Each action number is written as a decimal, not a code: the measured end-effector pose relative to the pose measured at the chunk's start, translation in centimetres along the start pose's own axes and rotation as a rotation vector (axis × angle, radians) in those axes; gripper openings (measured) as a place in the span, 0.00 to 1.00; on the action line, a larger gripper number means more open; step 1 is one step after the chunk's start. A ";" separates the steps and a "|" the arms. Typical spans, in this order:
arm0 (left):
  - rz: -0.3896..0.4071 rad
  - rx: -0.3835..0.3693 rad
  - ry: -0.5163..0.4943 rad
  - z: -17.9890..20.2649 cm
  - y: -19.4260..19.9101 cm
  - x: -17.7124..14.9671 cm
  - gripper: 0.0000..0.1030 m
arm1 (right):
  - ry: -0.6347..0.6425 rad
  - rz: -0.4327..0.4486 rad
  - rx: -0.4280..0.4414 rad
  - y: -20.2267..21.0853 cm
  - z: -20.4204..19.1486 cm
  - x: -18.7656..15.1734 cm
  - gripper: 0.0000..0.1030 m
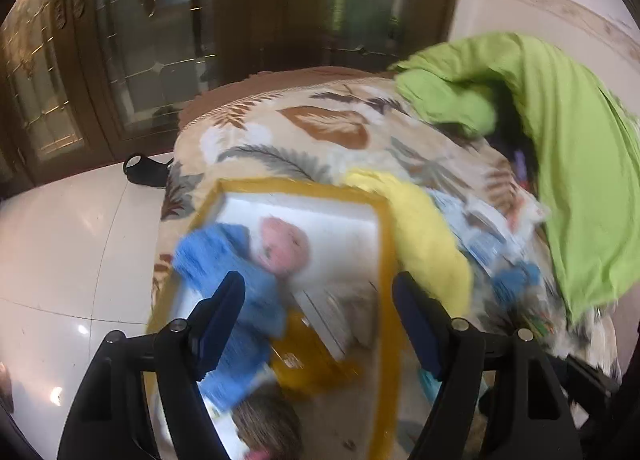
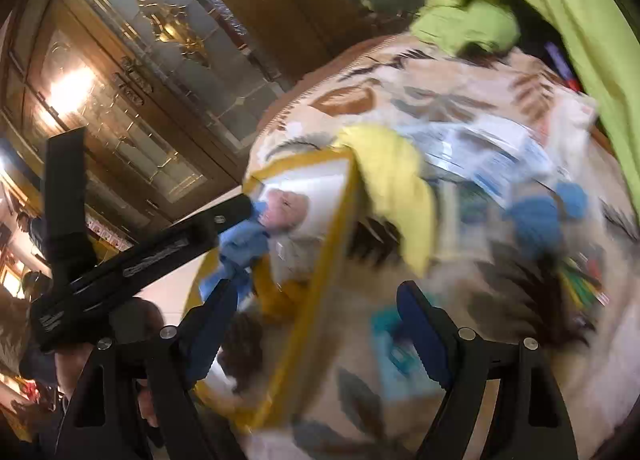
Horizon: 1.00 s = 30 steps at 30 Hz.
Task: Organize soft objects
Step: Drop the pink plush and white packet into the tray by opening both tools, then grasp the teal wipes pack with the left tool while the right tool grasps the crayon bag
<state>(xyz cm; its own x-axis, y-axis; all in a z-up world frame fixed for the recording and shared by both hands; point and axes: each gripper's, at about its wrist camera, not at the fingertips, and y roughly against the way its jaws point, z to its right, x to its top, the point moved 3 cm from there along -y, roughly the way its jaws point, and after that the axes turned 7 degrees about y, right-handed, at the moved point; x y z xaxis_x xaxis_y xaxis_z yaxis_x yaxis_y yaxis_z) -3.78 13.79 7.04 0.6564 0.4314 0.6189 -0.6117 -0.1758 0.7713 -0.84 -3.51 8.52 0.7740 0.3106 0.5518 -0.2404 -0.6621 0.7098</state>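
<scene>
The left gripper (image 1: 320, 316) is hovering over a yellow-rimmed tray (image 1: 386, 244) with its jaws spread and nothing between them. The right gripper (image 2: 316, 324) is also showing spread, unloaded jaws above the leaf-patterned cover (image 1: 320, 127) that is draping the worktop.

A blue cloth (image 1: 240, 284) is lying inside the tray beside a pink soft toy (image 1: 284, 244). From the right wrist view, the left gripper's fingertip (image 2: 240, 207) is appearing to sit at or just beside this cloth; motion blur is preventing a firm reading of contact.

A yellow cloth (image 1: 432, 244) is draping over the tray's right rim, lying partly on the cover outside. A second blue item (image 1: 516, 280) and some printed packets (image 1: 480, 227) are lying further right, apart from the tray. A large green garment (image 1: 572, 163) is lying bunched at the far right.

Judged from this layout, sorting is appearing partly done: two soft items are sitting in the tray, while the yellow cloth, the second blue item and the green garment are remaining unsorted.
</scene>
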 end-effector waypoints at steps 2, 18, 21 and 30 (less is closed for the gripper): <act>-0.012 0.015 -0.013 0.6 0.2 -0.7 0.73 | -0.001 0.002 -0.022 1.2 1.1 -0.8 0.83; -0.006 -0.097 -0.032 2.7 1.6 -2.3 0.73 | -0.067 0.002 -0.128 3.6 6.3 -2.3 0.74; -0.041 -0.170 -0.053 3.8 1.7 -2.7 0.73 | -0.101 0.006 -0.189 4.3 8.3 -2.2 0.68; -0.305 -0.187 -0.135 10.1 -3.2 -7.8 0.68 | -0.222 0.002 -0.336 5.5 14.8 -1.2 0.57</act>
<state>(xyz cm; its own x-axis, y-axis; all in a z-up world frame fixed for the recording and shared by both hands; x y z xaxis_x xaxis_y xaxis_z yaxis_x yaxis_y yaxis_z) -2.45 2.10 1.23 0.8654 0.3161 0.3888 -0.4412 0.1128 0.8903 5.58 -17.63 5.25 0.8724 0.1304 0.4712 -0.3916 -0.3907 0.8331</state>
